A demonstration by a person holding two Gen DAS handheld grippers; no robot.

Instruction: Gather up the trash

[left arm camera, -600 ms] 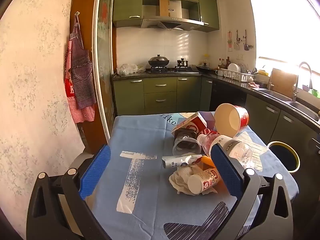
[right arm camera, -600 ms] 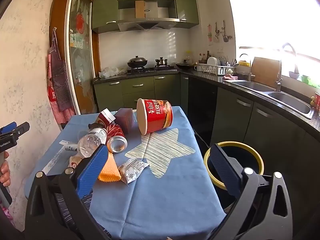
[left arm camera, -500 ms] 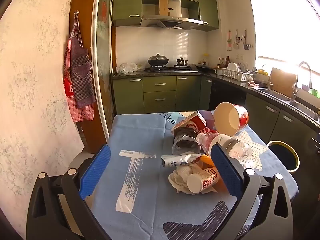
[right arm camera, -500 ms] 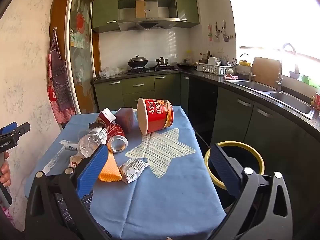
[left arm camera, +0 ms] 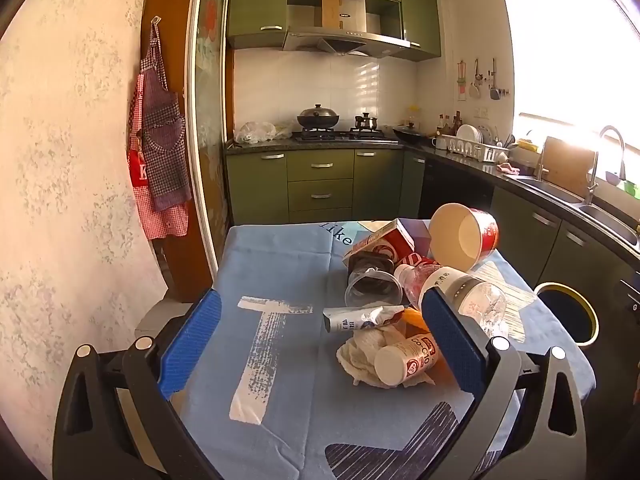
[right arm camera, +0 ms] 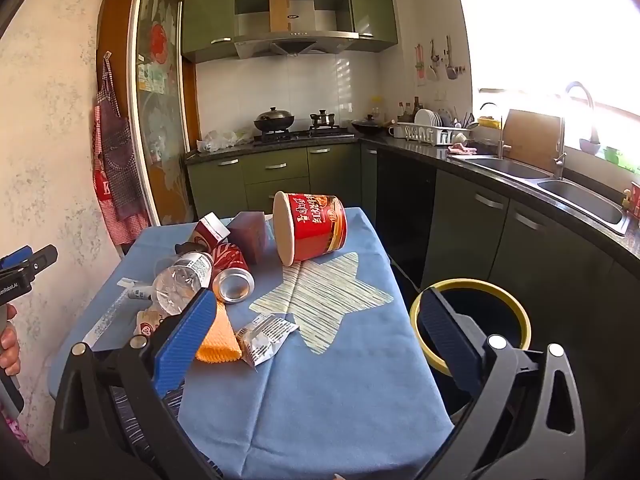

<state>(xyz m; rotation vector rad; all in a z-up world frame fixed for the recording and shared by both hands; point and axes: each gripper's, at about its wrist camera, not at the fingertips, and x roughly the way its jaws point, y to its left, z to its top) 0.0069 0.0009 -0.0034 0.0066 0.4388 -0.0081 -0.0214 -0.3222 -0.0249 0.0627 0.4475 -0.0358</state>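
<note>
Ahead of my right gripper (right arm camera: 316, 334), jaws wide and empty, the red noodle tub (right arm camera: 310, 232) lies on its side, mouth facing left, while my left gripper (left arm camera: 320, 338) gapes empty before the bottle (left arm camera: 460, 292).

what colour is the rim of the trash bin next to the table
Yellow, around a dark inside. The trash bin shows best in the right wrist view.
</note>
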